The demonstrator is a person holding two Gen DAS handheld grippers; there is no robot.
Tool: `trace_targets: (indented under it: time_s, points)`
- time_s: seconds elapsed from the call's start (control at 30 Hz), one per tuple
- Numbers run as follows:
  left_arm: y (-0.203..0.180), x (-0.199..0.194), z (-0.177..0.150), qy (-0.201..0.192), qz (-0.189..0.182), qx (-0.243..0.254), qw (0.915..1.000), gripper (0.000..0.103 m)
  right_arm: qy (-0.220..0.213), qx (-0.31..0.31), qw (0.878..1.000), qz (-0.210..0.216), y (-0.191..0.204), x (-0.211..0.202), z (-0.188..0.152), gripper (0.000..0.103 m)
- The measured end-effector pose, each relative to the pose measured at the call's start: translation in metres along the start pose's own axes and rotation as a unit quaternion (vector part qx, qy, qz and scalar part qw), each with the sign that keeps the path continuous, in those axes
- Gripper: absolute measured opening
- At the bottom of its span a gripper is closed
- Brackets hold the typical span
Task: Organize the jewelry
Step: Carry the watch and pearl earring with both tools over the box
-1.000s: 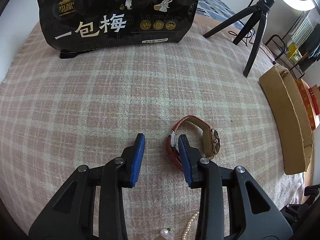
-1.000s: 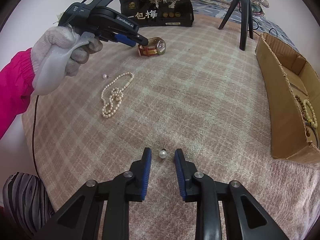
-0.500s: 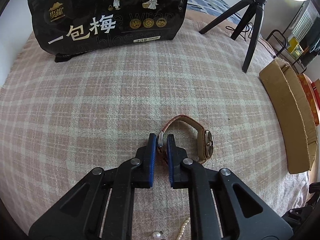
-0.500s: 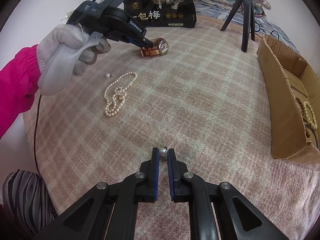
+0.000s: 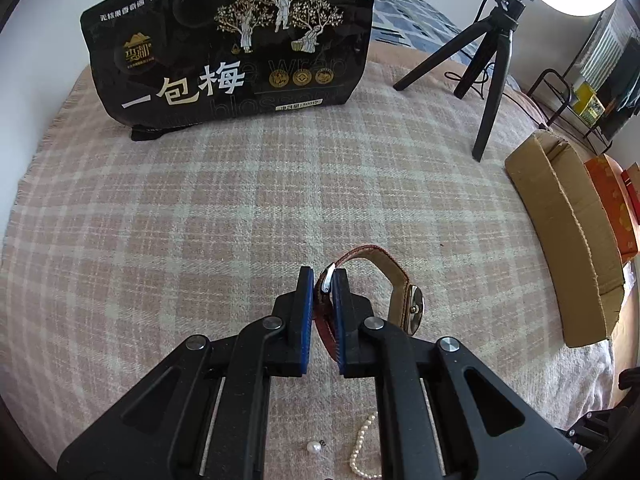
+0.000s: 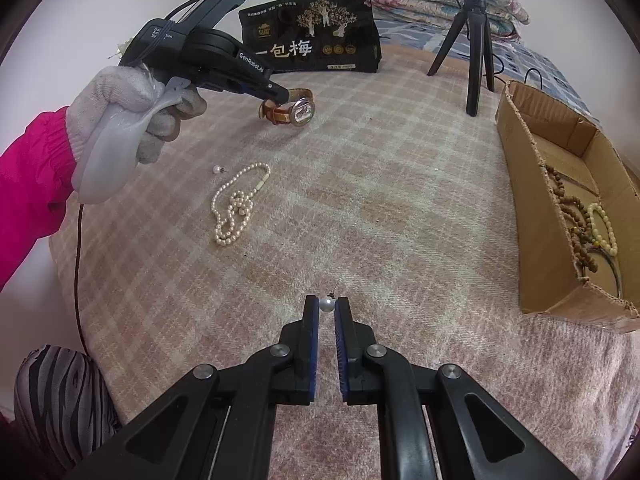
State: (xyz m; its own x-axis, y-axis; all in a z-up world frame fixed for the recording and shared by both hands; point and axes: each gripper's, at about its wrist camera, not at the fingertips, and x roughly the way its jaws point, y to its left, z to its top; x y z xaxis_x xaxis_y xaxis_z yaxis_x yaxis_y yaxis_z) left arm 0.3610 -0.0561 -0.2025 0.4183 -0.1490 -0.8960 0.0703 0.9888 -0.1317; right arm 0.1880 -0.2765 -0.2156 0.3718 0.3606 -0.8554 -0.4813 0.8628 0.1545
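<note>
My left gripper [image 5: 322,280] is shut on the red strap of a wristwatch [image 5: 400,300] with a gold case, held just above the plaid cloth. The watch [image 6: 298,108] and the left gripper [image 6: 280,94] also show in the right wrist view. My right gripper [image 6: 327,305] is shut on a pearl earring [image 6: 327,304], its post pointing away. A pearl necklace [image 6: 236,204] and a second pearl earring [image 6: 217,169] lie on the cloth to the left; both show in the left wrist view, the necklace [image 5: 362,448] and the earring [image 5: 314,447].
An open cardboard box [image 6: 560,216] at the right holds bead bracelets [image 6: 576,216]; it also shows in the left wrist view [image 5: 560,232]. A black snack bag [image 5: 236,44] stands at the back. A black tripod [image 5: 488,60] stands back right.
Both grippers have closed: the left on the watch strap, the right on the pearl earring. Both now hold their items slightly raised.
</note>
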Motion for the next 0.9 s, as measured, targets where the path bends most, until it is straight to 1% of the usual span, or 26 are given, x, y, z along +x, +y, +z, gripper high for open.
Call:
trace_targets:
  time_s: [0.2,0.47,0.7,0.9]
  points:
    - [-0.003,-0.02,0.001,-0.011,-0.007,0.001,0.9999,0.007,-0.021,0.009,1.0,-0.006,-0.004,-0.021,0.002,0.006]
    - [-0.018,-0.048,0.004,-0.03,-0.022,0.011,0.9992,0.007,-0.048,0.027,0.998,-0.025,-0.018,-0.051,0.0,0.006]
    - [-0.043,-0.062,0.009,-0.042,-0.039,0.023,0.9981,0.007,-0.071,0.047,0.995,-0.05,-0.038,-0.076,-0.006,0.006]
    - [-0.073,-0.064,0.013,-0.046,-0.051,0.037,0.9969,0.007,-0.089,0.071,0.991,-0.067,-0.063,-0.094,-0.007,0.006]
